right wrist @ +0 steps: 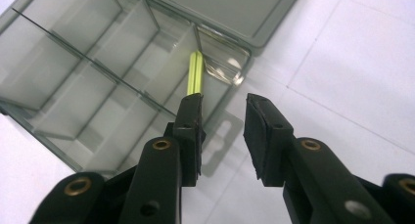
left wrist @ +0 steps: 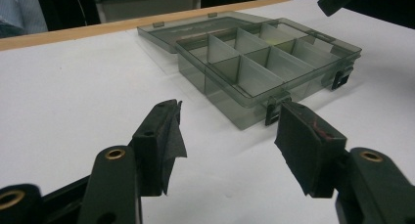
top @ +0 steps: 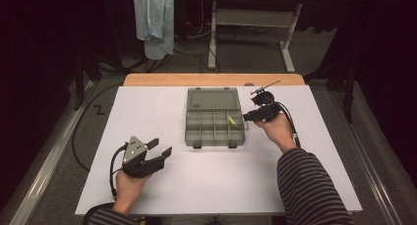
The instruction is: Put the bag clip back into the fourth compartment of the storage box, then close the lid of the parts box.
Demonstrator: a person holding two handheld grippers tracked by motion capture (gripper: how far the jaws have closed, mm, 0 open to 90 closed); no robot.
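Note:
A smoky clear compartment box (top: pixel 215 136) lies open in the middle of the white table, with its lid (top: pixel 213 99) flat behind it. A thin yellow-green stick (top: pixel 231 120) (right wrist: pixel 195 72) lies in its far right compartment. My right gripper (top: pixel 247 117) (right wrist: pixel 223 106) hovers at the box's right edge, open, with nothing between its pads; the stick lies just beyond its left jaw. My left gripper (top: pixel 161 147) (left wrist: pixel 227 131) rests open at the front left, pointing toward the box (left wrist: pixel 244 99), apart from it and empty.
A white sheet (top: pixel 162 185) covers the table, with a wooden edge (top: pixel 206 79) at the back. Beyond it hang a pale cloth (top: pixel 155 18) and a white table frame (top: pixel 255 18). Cables lie on the floor at the left.

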